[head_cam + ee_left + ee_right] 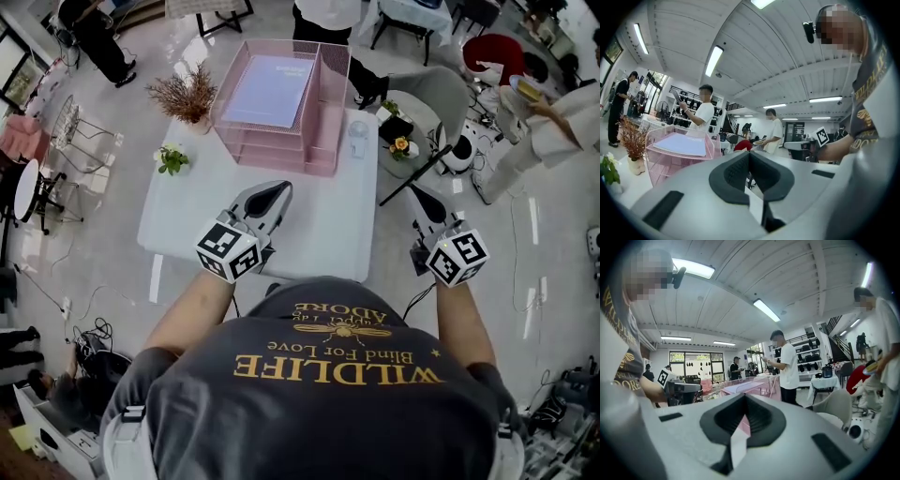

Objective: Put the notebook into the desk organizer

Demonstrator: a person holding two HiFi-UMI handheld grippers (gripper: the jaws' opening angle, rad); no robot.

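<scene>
Head view, looking down over the person's shoulders at a white table (319, 230). A pink wire desk organizer (281, 150) stands at the table's far edge. The notebook (270, 89), pale lavender, lies flat in the organizer's top tray, to the left of an upright divider. The left gripper view shows the same arrangement from low on the table, with the notebook (679, 144) resting on the uppermost tray of the organizer (661, 171). The left gripper (272, 194) is held over the near half of the table, pointing toward the organizer and well apart from it. In its own view the jaws of the left gripper (749, 154) are closed tip to tip with nothing between them. The right gripper (422, 202) is held just beyond the table's right edge. The jaws of the right gripper (744, 397) likewise meet at the tips and hold nothing. A vase of dried twigs (187, 94) stands left of the organizer, and a small green plant (172, 159) sits nearer the table's left edge.
</scene>
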